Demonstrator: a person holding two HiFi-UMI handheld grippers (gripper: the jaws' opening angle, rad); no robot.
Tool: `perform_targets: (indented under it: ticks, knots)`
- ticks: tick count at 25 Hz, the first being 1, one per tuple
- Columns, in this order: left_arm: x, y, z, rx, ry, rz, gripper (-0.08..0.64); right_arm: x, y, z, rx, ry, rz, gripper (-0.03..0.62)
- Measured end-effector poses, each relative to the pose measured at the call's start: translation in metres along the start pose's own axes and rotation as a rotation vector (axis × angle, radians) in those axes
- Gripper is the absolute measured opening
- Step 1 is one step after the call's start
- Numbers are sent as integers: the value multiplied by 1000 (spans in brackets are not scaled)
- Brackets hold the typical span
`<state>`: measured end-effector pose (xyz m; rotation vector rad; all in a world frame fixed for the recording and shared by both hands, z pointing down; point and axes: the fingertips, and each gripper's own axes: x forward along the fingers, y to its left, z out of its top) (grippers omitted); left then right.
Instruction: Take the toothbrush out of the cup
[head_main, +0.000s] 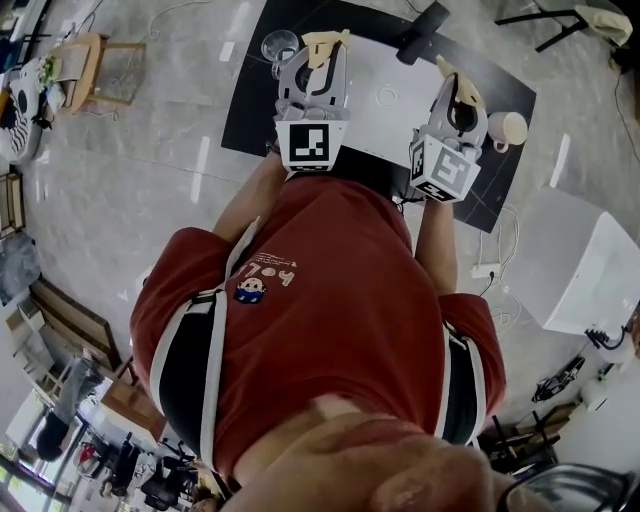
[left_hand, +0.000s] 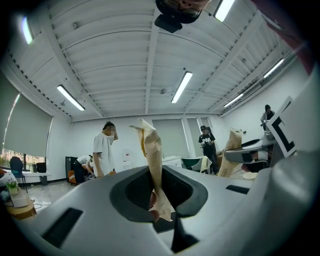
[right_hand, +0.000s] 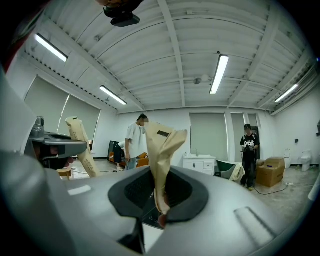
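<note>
Head view shows the left gripper (head_main: 326, 42) and right gripper (head_main: 447, 72) held level over the table (head_main: 385, 65), with a glass cup (head_main: 279, 45) at its far left and a white mug (head_main: 508, 128) at right; the toothbrush is too small to make out in either. Left gripper view: its tan fingers (left_hand: 150, 145) are pressed together on nothing. Right gripper view: its fingers (right_hand: 161, 145) are likewise together and empty. A toothbrush is probably light, stiff and smooth, so pinching the handle above the rim seems best, since the glass could tip or break.

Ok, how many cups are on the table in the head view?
2: a clear glass by the left tongs' tip, a white mug right of the right tongs. The tongs may hide more.
</note>
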<state>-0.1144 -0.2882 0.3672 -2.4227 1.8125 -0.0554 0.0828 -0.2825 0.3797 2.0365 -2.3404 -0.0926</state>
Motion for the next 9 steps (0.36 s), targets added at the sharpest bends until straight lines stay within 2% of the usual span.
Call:
perform_targets:
  ticks: [9]
  knots:
    - [1, -5, 1, 2, 5, -3, 44, -1, -2, -1, -5, 9, 4, 57]
